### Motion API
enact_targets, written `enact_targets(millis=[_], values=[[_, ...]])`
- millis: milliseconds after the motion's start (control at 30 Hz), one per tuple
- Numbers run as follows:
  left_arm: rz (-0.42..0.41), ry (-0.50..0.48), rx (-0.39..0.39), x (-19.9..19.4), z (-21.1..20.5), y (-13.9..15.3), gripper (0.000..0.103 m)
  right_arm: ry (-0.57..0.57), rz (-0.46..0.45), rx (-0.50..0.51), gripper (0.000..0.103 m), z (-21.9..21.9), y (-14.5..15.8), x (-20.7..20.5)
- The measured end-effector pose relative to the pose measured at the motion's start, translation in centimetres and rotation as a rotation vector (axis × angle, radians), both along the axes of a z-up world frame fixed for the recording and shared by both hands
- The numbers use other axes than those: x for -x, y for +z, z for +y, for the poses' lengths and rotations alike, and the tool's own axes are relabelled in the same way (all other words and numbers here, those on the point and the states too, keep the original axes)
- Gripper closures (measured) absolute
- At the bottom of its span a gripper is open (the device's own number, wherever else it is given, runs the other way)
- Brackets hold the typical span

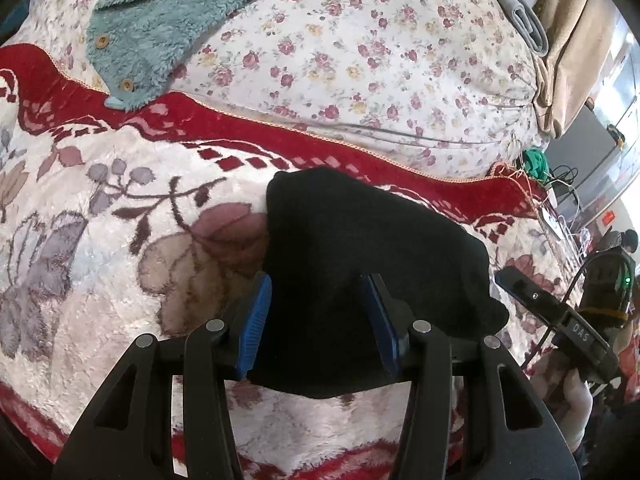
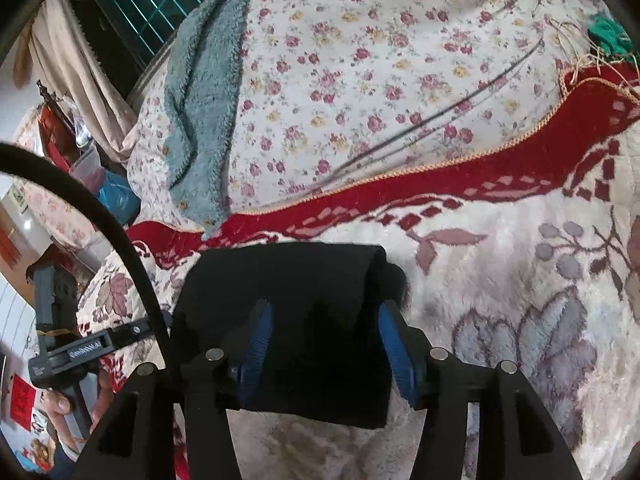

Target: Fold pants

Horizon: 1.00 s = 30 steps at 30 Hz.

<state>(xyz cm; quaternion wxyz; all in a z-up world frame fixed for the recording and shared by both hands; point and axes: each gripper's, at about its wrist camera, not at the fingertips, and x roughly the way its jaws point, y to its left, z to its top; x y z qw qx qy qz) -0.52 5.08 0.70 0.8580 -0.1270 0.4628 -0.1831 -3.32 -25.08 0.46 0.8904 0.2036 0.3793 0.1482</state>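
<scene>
The black pants [image 1: 360, 264] lie as a compact folded bundle on the flowered blanket [image 1: 120, 240] of the bed, near its red border. The left gripper [image 1: 316, 328] and right gripper [image 2: 326, 354] both hover over the bundle, fingers spread wide, holding nothing. To finish well, I'd press the layers flat and square the loose right-hand edge before withdrawing.

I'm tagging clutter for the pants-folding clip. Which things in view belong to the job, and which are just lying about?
Job:
black pants
left gripper
right gripper
floral blanket they lie on

Lying about:
teal fleece garment
flowered quilt
green yarn
</scene>
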Motion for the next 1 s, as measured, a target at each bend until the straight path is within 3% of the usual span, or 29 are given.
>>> enact_targets(millis=[300,467,633,867,933,1000], values=[[-0.008,-0.025,-0.026,-0.1,-0.5,-0.2,0.055,-0.019,0.012,0.072,0.045,0.6,-0.2,-1.3],[0.035,-0.002,-0.038,-0.8,-0.6,-1.3,0.055,-0.042,0.071,0.220,0.045,1.0,-2.7,-4.6],[0.031,-0.001,-0.059,-0.6,-0.9,-1.4,0.055,-0.092,0.122,0.070,0.041,-0.7,-4.7,-7.2],[0.022,-0.013,-0.069,-1.0,-1.0,-1.2,0.055,-0.043,0.096,0.014,0.041,-1.4,-3.1,-4.3],[0.023,-0.011,-0.060,-1.1,-0.8,-1.3,0.055,0.014,0.097,-0.036,0.037,-1.4,-2.9,-3.5],[0.022,-0.011,-0.054,-1.2,-0.6,-1.4,0.055,0.042,0.113,-0.063,0.026,-1.3,-3.2,-3.2]])
